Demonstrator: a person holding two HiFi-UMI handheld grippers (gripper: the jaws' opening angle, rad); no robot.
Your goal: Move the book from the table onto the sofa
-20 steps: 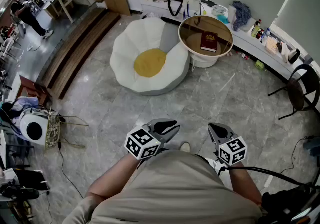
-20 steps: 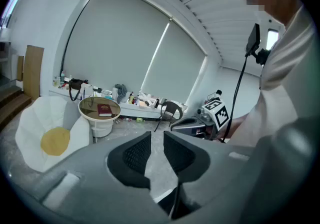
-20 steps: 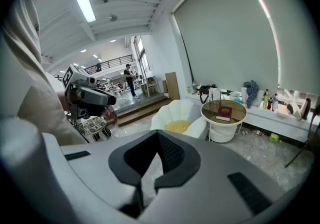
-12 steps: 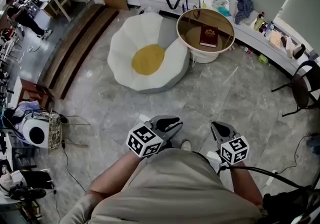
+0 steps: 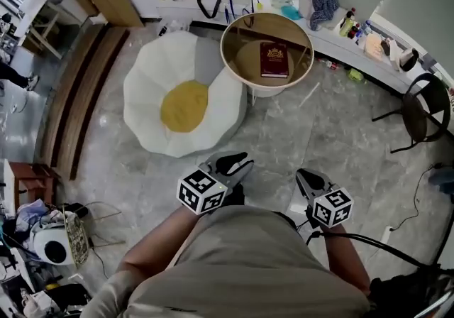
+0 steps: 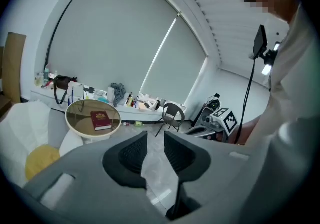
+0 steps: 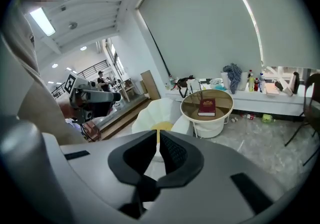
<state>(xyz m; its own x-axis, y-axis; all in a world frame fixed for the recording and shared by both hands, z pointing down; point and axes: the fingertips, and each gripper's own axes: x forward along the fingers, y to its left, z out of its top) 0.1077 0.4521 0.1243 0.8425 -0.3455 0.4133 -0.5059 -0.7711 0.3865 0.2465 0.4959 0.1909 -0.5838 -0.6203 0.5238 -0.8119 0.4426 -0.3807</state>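
Since the earlier head view, sofa and table have slid toward the left of the frame and look larger, while both grippers sit in much the same spot at lower centre. A dark red book (image 5: 274,59) lies flat, cover up, on the round brown-topped table (image 5: 245,67) in the upper middle of the head view. Its long axis runs almost straight up and down the frame, with the gold emblem toward the upper end. It rests a little right of the tabletop's middle, clear of the rim. Just beside the table, at its lower left, stands the white flower-shaped sofa (image 5: 152,75) with a yellow centre; its near petal touches or overlaps the table's base. Above the table a cluttered white ledge (image 5: 333,38) follows the wall, and a black chair (image 5: 418,107) stands at the right edge. Well below the table, the left gripper (image 5: 235,162) has its pads (image 6: 134,152) slightly apart, only floor showing in the narrow gap. To its right, the right gripper (image 5: 306,176) has its pads (image 7: 172,154) together, holding nothing.
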